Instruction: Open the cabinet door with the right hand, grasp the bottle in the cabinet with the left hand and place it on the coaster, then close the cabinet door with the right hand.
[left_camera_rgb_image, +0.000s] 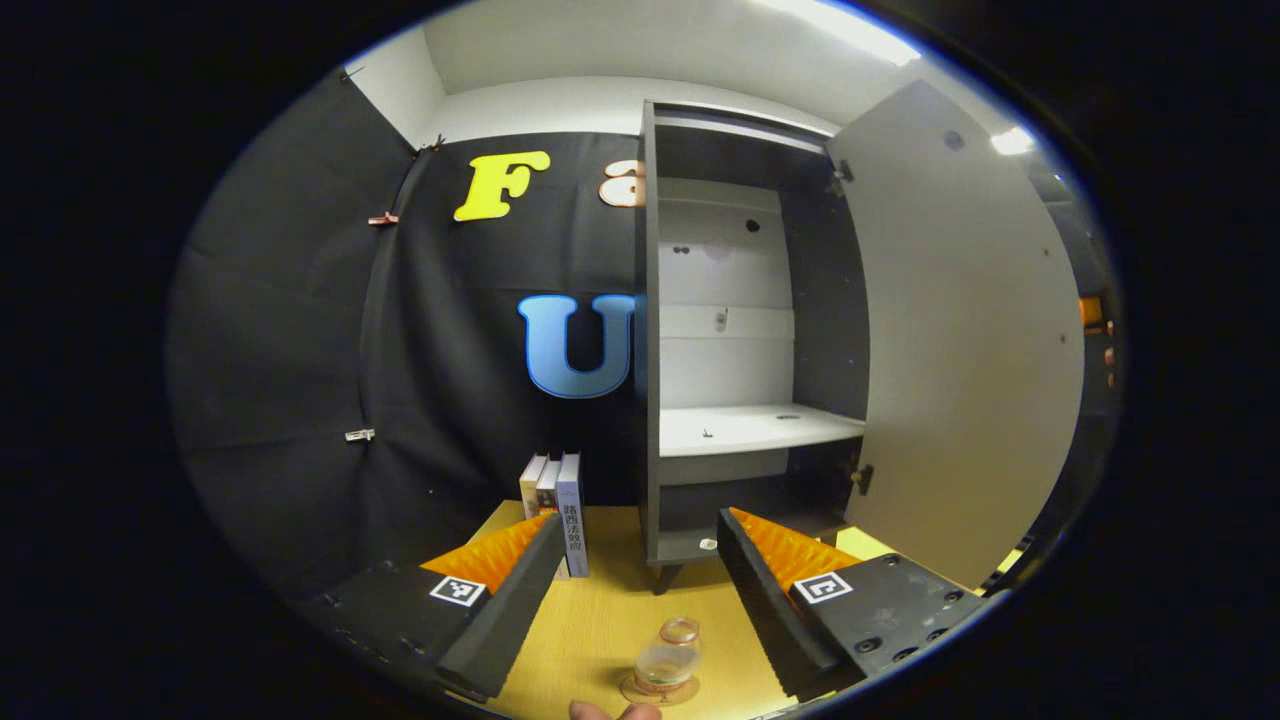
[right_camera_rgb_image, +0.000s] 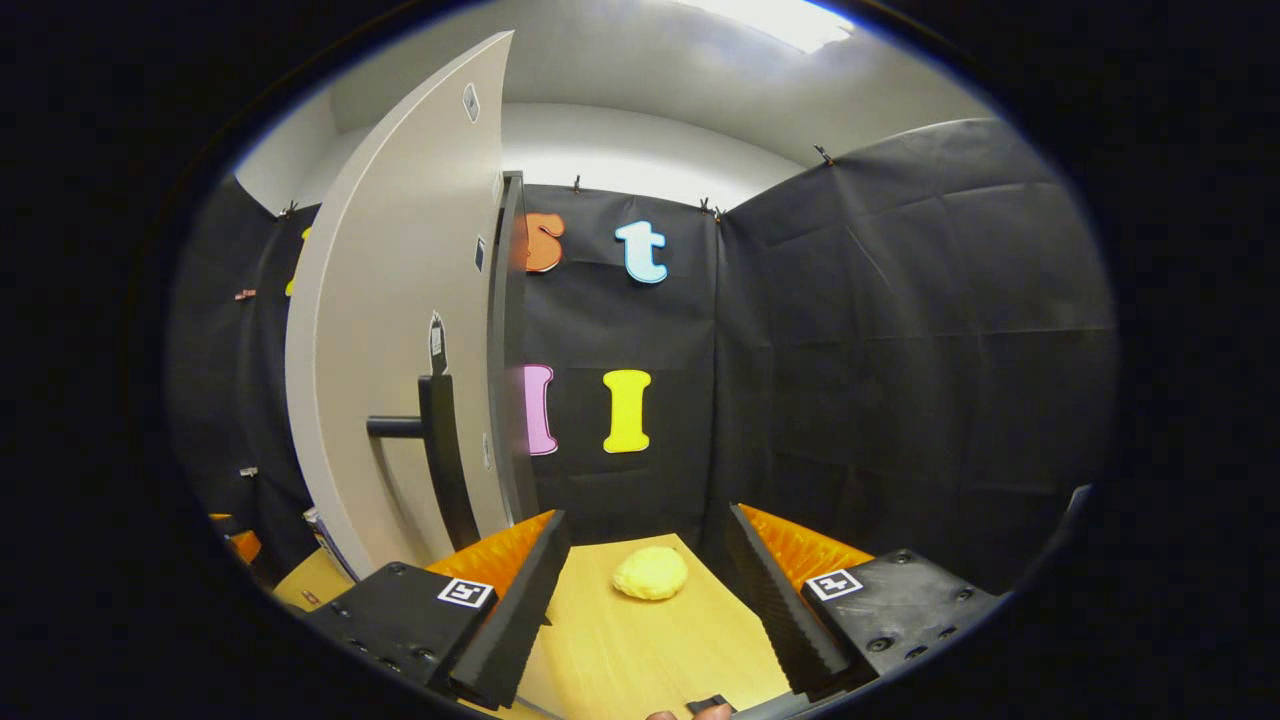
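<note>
Both jaws spread and empty, left gripper above bottle on half-hidden coaster, cabinet door open, right gripper near door handle

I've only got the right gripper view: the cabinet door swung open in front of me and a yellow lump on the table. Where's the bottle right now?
Observer: In the left gripper view, the bottle stands on the coaster on the table, in front of the cabinet.
Operator: Is the left gripper holding it?
Observer: No. The left gripper is open, and the bottle sits low between its fingers, touching neither.
Operator: Anything beside the cabinet on that side?
Observer: A few books stand upright on the table just left of the cabinet.
</note>
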